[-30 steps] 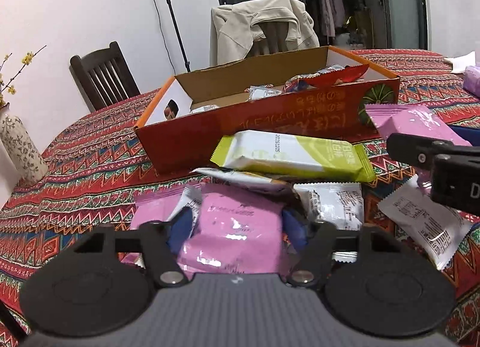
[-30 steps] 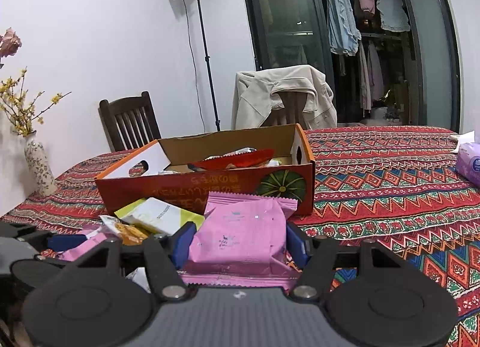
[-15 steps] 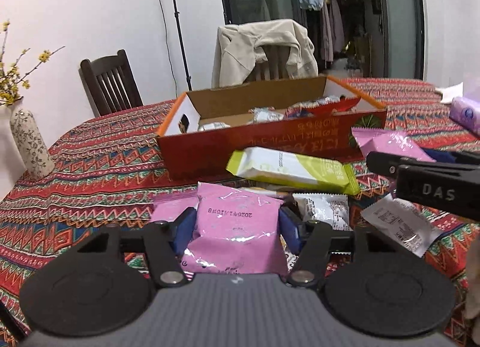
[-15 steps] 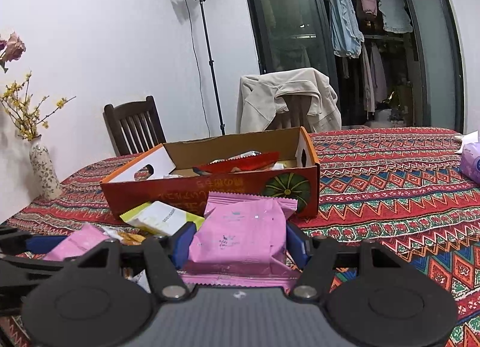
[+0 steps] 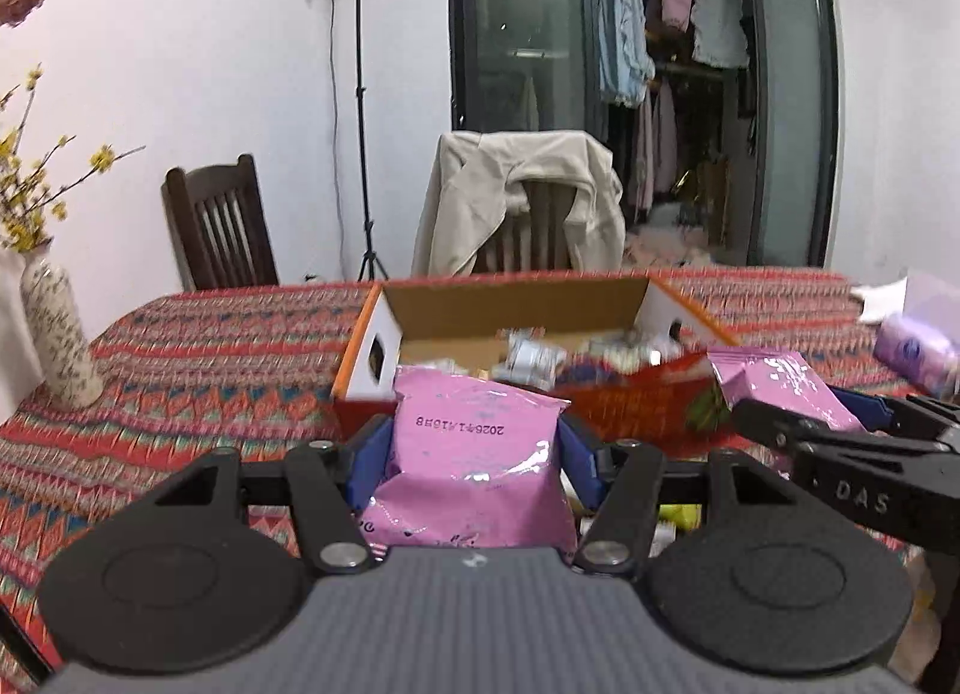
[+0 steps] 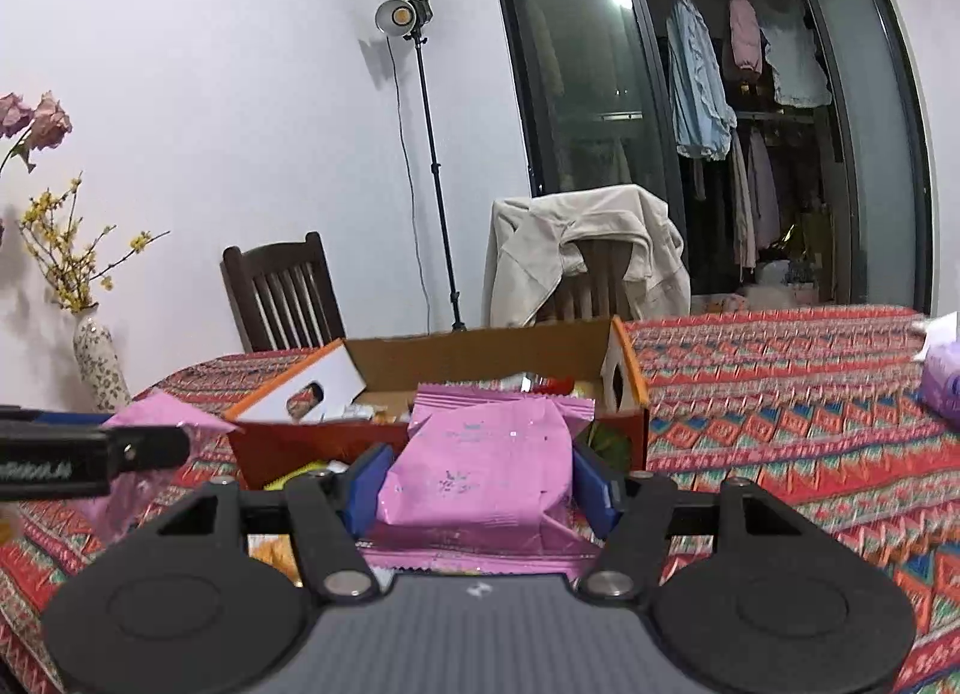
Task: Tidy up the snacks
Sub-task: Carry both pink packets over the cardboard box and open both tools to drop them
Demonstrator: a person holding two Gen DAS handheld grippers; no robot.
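Left wrist view: left gripper [image 5: 474,457] clamped on pink snack packet [image 5: 474,466], lifted clear of table, just short of cardboard box [image 5: 516,304]'s near wall. Box at table centre, already partly filled with small snacks. At right, right gripper [image 5: 804,424] grips second pink packet [image 5: 774,382]. Green wrapper [image 5: 678,514] lies below, unsorted.

Right wrist view: right gripper [image 6: 477,478] closed on its pink packet [image 6: 480,466], box [image 6: 480,358] just beyond. Loose wrappers [image 6: 300,469] left of packet, near box front. Judgement: task midway; two packets ready to drop in, several left on patterned tablecloth [image 6: 780,394].
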